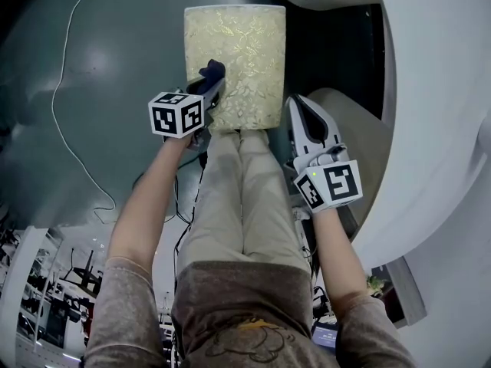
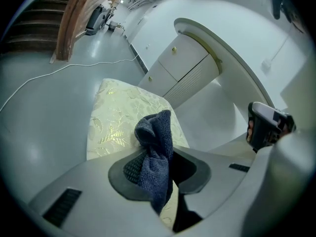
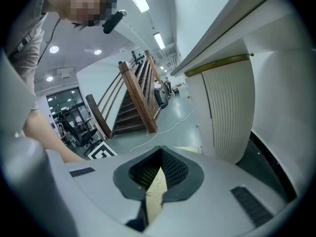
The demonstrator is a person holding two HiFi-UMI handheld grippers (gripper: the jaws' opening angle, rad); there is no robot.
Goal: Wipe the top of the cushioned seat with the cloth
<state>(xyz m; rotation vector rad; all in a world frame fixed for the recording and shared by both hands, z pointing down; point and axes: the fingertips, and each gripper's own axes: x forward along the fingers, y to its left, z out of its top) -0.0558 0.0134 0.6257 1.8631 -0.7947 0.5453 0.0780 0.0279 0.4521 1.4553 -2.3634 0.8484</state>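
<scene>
Presently at the wipe's start, with left tool (image 1: 214, 84) clamped on dark cloth (image 2: 155, 157) bunched at its tips over cushioned seat's (image 1: 238, 48) near edge, right tool (image 1: 301, 107) closed, empty, to its right; next, likely: press down, sweep forward across the top.

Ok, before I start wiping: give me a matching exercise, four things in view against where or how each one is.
Things:
1. cloth
2. cushioned seat
3. right gripper
4. white cable

States:
A. lies loose on the grey floor, left of the seat
B. pinched in the fingers of the left gripper
C. pale gold patterned top
D. shut on nothing, by the seat's near right corner

Pairs: 1-B, 2-C, 3-D, 4-A.
</scene>
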